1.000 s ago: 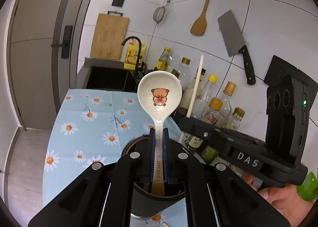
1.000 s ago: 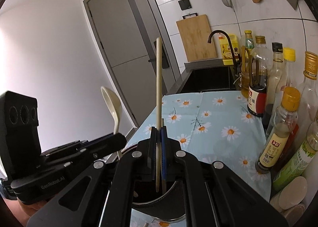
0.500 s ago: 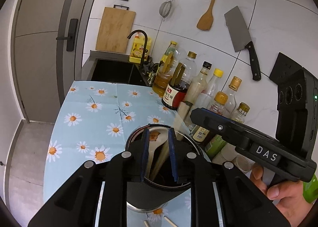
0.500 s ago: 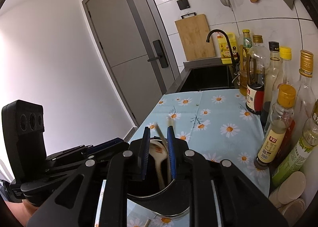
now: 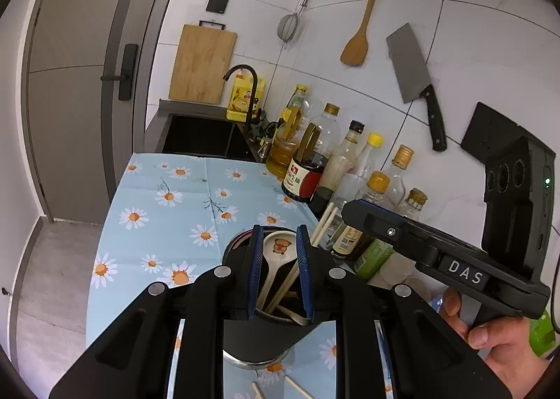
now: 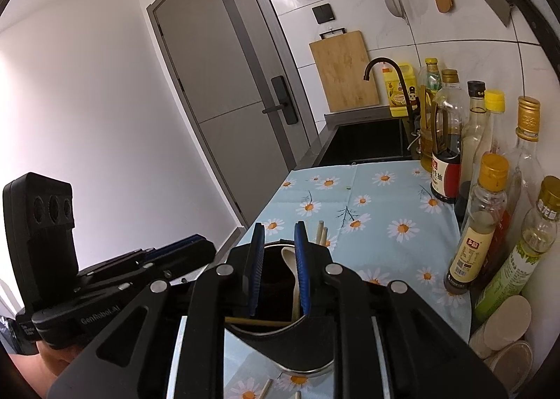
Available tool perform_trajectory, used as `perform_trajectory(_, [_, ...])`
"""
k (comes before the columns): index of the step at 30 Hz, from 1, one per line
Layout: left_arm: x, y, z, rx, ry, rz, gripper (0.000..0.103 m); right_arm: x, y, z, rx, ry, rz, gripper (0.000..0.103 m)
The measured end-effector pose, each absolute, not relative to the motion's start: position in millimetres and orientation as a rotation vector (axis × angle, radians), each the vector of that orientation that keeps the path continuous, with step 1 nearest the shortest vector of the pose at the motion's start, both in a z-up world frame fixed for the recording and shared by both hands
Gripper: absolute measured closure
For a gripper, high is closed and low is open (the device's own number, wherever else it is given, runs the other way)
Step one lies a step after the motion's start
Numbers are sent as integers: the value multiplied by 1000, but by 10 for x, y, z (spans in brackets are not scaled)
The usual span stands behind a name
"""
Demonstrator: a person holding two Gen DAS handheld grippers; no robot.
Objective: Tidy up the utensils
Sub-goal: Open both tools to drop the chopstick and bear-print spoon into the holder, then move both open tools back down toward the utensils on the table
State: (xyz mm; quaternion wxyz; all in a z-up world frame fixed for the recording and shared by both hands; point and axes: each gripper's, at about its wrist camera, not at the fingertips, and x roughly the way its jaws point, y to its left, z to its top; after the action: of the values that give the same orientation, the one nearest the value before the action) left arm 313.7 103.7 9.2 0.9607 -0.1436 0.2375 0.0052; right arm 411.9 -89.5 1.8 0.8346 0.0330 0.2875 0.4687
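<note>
Spoon [image 5: 278, 252] now in holder [image 5: 259, 336]

Bright even indoor light, sharp focus, strong fisheye bending (dark vignette at corners), mild wall glare

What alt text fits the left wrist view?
Left gripper open above a dark utensil holder holding a white bear-print spoon and chopsticks, on a daisy tablecloth; right gripper alongside.

spoon [image 5: 276, 252], chopsticks [image 5: 323, 224]: in holder [image 5: 259, 339] | bottles [image 5: 336, 161]: right, along wall | loose sticks [image 5: 297, 388]: before holder, probably chopsticks
</note>
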Motion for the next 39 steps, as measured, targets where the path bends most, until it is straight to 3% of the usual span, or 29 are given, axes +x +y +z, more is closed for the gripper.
perform_trajectory(8, [2846,949,280,-269,467,5,84,3920,-1055,176,89,608,1018,76])
perform_trajectory(22, [2281,811,364,-215,511,-9,82,3452,-1264,337,33,657,1038,76])
perform_trajectory(39, [1712,672,-333,-186,825,-63,82,3034,-1488,-209,-54,879,1040,71])
